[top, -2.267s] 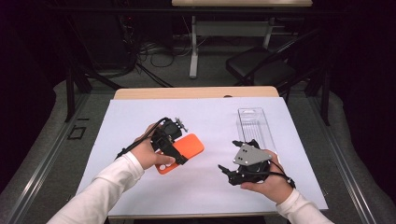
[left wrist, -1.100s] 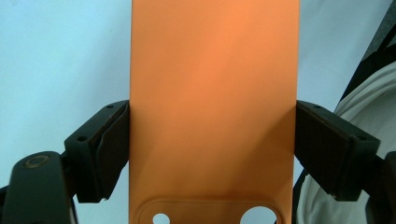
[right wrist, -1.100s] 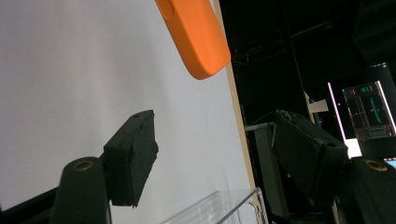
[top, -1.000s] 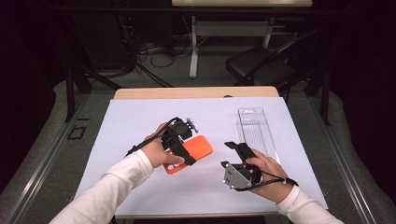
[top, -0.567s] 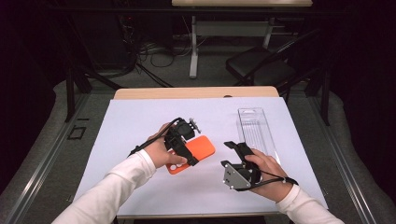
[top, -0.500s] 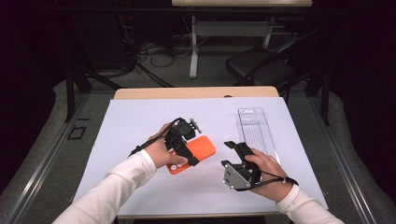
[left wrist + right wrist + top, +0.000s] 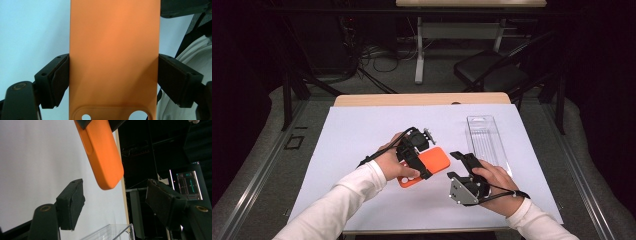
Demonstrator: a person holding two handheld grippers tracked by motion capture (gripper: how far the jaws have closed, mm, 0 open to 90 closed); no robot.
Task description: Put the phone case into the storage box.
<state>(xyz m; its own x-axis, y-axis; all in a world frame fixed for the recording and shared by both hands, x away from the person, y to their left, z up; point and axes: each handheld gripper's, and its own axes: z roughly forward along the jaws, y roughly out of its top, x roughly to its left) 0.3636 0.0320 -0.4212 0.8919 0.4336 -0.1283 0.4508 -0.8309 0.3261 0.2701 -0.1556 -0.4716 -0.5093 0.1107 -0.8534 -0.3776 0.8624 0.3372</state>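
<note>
An orange phone case (image 7: 438, 159) is held tilted just above the white sheet, camera cut-outs toward the left hand. My left gripper (image 7: 421, 161) is shut on it, and in the left gripper view (image 7: 113, 82) both pads (image 7: 61, 77) press the long edges of the case (image 7: 115, 50). My right gripper (image 7: 457, 165) stands open just right of the case, lying on its side with its grey plate toward the camera. In the right gripper view (image 7: 115, 202) the rounded end of the case (image 7: 105, 157) hangs beyond the wide-apart jaws, touching neither.
A clear plastic box (image 7: 486, 140) lies on the white sheet (image 7: 362, 130) to the right, behind the right hand; its corner (image 7: 110, 233) shows below the right jaws. The wooden table edge (image 7: 422, 99) runs along the far side, with a dark chair (image 7: 492, 75) and cables beyond.
Since the earliest frame the right gripper has rolled onto its side and closed in on the case, and the left hand has carried the case slightly right. Over the last second almost nothing moved.
</note>
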